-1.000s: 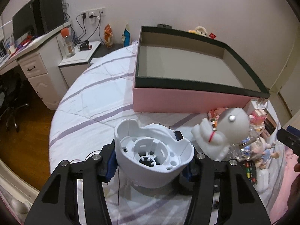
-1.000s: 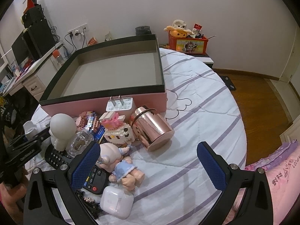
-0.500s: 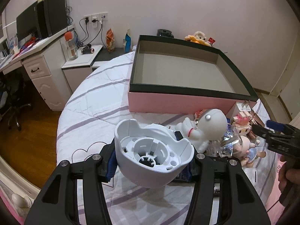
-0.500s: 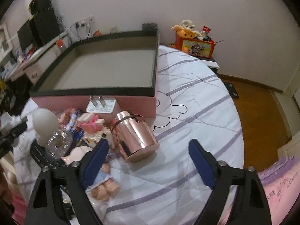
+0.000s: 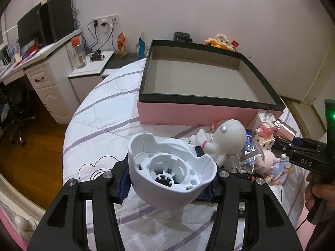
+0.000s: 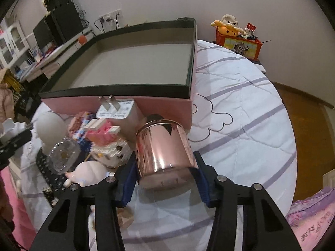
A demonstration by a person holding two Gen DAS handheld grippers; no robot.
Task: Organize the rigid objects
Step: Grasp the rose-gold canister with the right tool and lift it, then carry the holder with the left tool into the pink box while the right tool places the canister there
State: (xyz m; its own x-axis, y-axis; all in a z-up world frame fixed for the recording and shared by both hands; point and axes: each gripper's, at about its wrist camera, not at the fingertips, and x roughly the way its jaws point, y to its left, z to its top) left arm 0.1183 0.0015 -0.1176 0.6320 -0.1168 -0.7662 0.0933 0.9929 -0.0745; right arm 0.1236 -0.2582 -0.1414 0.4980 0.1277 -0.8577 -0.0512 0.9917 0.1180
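Left gripper [image 5: 169, 177] clamps a white plastic shell [image 5: 170, 173], right gripper [image 6: 164, 179] straddles a rose-gold canister [image 6: 164, 154], both seemingly bound for the empty pink box [image 5: 194, 113].

We see a round bed [image 5: 100, 129] with a white, purple-striped cover. A big pink box [image 5: 188, 113] and a heap of toys [image 6: 100, 138] sit on it.

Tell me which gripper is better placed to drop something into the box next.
Left: it already holds the white shell off the bed, facing the box. Right has just closed around the copper cup, apparently not yet lifted.
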